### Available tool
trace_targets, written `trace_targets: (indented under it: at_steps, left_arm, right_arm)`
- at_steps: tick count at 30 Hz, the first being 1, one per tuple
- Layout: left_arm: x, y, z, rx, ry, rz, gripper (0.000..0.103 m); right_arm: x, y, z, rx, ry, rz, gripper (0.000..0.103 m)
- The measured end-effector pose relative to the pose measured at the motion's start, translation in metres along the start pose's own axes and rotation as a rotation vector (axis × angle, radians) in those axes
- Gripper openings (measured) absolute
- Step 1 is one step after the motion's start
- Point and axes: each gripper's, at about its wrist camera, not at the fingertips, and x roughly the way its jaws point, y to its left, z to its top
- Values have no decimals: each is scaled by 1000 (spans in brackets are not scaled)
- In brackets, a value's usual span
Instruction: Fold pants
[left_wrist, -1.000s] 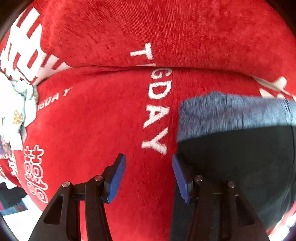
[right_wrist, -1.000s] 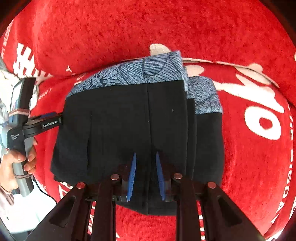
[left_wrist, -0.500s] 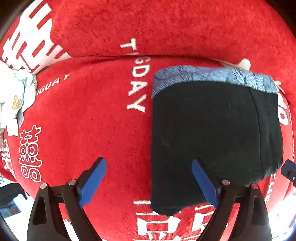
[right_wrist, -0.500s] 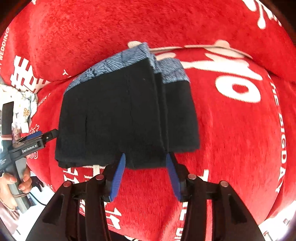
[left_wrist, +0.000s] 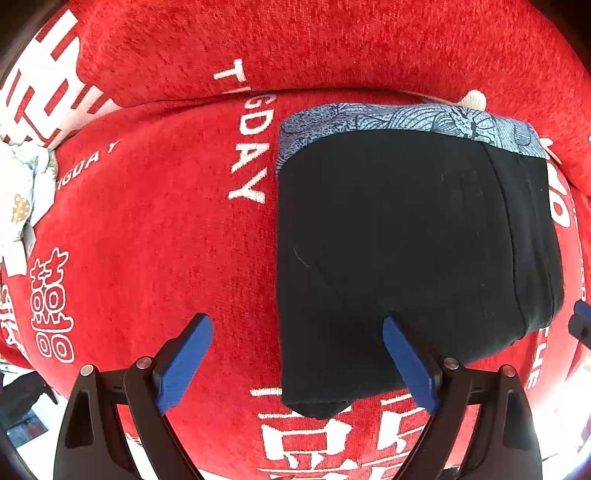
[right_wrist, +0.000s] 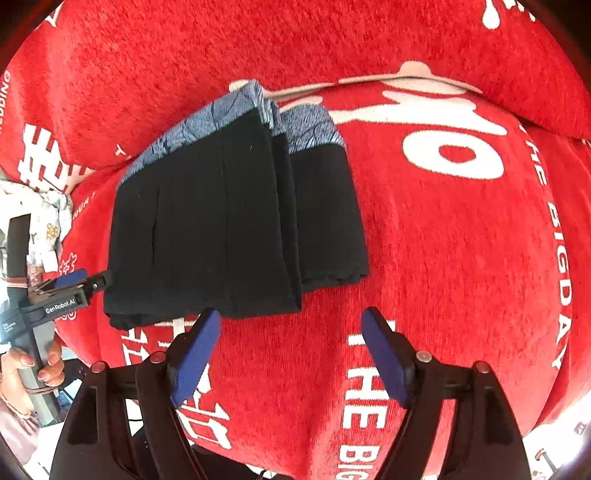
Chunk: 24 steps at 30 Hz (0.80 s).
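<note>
In the left wrist view, the folded pants (left_wrist: 413, 251) lie as a black rectangular stack on the red blanket (left_wrist: 155, 229), their blue patterned waistband (left_wrist: 406, 118) along the far edge of the stack. The left gripper (left_wrist: 295, 363) hangs above the near left corner of the pants with its blue fingers (left_wrist: 184, 363) spread wide apart: one finger is over bare blanket left of the pants, the other over the black cloth, and neither presses on anything. White "DAY" lettering (left_wrist: 247, 173) runs just left of the pants, and a blue tip of the other gripper shows at the right border, beside the pants' right edge. In the right wrist view, the pants (right_wrist: 229, 221) rest left of centre on the blanket (right_wrist: 461, 240), layered, the waistband (right_wrist: 236, 110) on the far side. The right gripper (right_wrist: 291, 356) hovers just nearer than the pants' near edge, its jaws opening with only blanket between the fingers (right_wrist: 194, 356). The left gripper (right_wrist: 79, 280) sits at the pants' left edge, held by a hand (right_wrist: 33, 365).
</note>
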Motion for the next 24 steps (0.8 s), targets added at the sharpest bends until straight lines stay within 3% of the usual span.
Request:
trace_targets:
  at_steps: [4,5,7,12,15,24]
  left_arm:
    - [2,3,2,-7,16,-49,94]
    - [3,4,2,-12,22,-65,94]
    - [5,8,4,-21,36,-105,94]
    - [8,12,5,-18,45,-154,94]
    - [12,13,7,-23,47,-144,103]
    - [29,30,28,-82,73,-268,103]
  right_arm:
    - [-1,-7,3,-4,-13,32,85]
    - [0,-9,4,4,-7,43,94]
    - [1,-14,7,20,4,73,101]
    - [8,-25,11,48,58,97,101]
    - [13,-29,14,67,75,100,101]
    - [20,-32,27,35,96,121,101]
